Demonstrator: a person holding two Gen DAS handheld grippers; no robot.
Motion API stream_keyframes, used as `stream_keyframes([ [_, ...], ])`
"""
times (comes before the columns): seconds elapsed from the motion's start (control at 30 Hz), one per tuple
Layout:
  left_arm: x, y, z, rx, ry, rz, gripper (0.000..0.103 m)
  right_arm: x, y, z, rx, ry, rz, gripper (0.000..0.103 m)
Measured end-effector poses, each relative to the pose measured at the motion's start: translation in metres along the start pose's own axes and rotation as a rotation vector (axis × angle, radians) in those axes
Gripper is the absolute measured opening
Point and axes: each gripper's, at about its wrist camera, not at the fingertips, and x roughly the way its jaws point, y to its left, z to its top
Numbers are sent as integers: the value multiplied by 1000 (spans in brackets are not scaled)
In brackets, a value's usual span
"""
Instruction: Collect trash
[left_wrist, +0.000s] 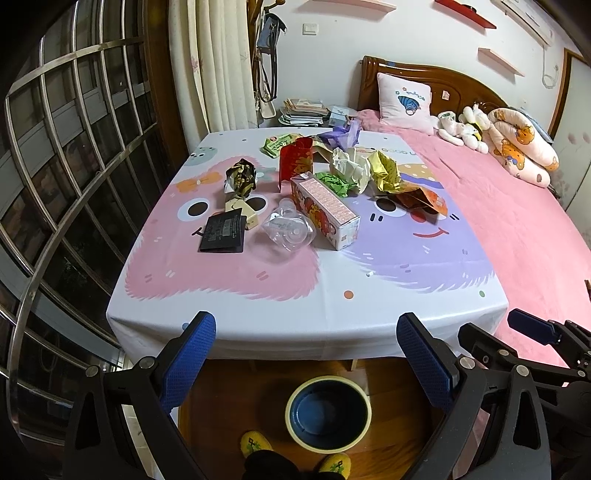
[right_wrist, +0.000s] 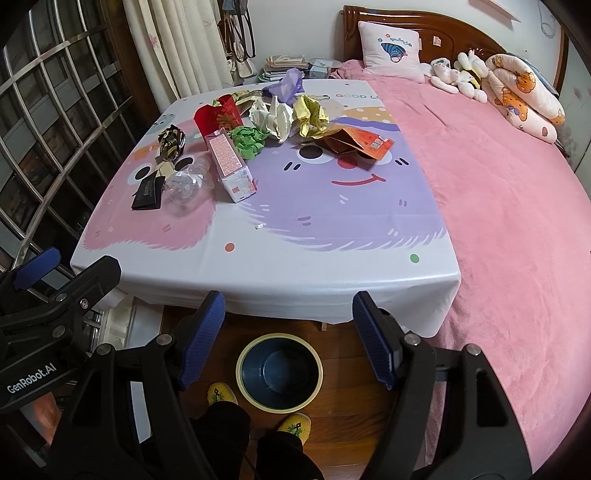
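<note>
Trash lies in a heap on the far half of the table (left_wrist: 258, 317) (right_wrist: 258, 273): a pink carton (left_wrist: 325, 210) (right_wrist: 231, 168), a clear plastic bottle (left_wrist: 288, 229) (right_wrist: 186, 184), a black packet (left_wrist: 223, 234) (right_wrist: 149, 192), a red bag (left_wrist: 295, 162) (right_wrist: 218, 114), crumpled white paper (left_wrist: 351, 168) (right_wrist: 271, 116), green paper (left_wrist: 334, 182) (right_wrist: 249, 142), yellow wrapper (left_wrist: 386, 171) (right_wrist: 310, 114) and an orange pouch (left_wrist: 424, 199) (right_wrist: 354, 144). A blue bin (left_wrist: 328, 411) (right_wrist: 279, 371) stands on the floor below the near edge. My left gripper (left_wrist: 306, 325) and right gripper (right_wrist: 290, 306) are open and empty, above the bin.
A pink bed (left_wrist: 517, 229) (right_wrist: 517, 221) with a pillow and soft toys adjoins the table on the right. A barred window (left_wrist: 74, 166) is on the left. The person's yellow slippers (left_wrist: 255, 443) (right_wrist: 221, 393) stand beside the bin on the wooden floor.
</note>
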Motion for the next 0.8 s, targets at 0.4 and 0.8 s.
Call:
stream_keyframes([
  [0.4,-4,3,21,1,-1,-13,100,-3,1,14,-5,-23,21,69],
  [0.8,-6,14,47,26,-70,15,100,4,12,49,-36,-86,50,69],
])
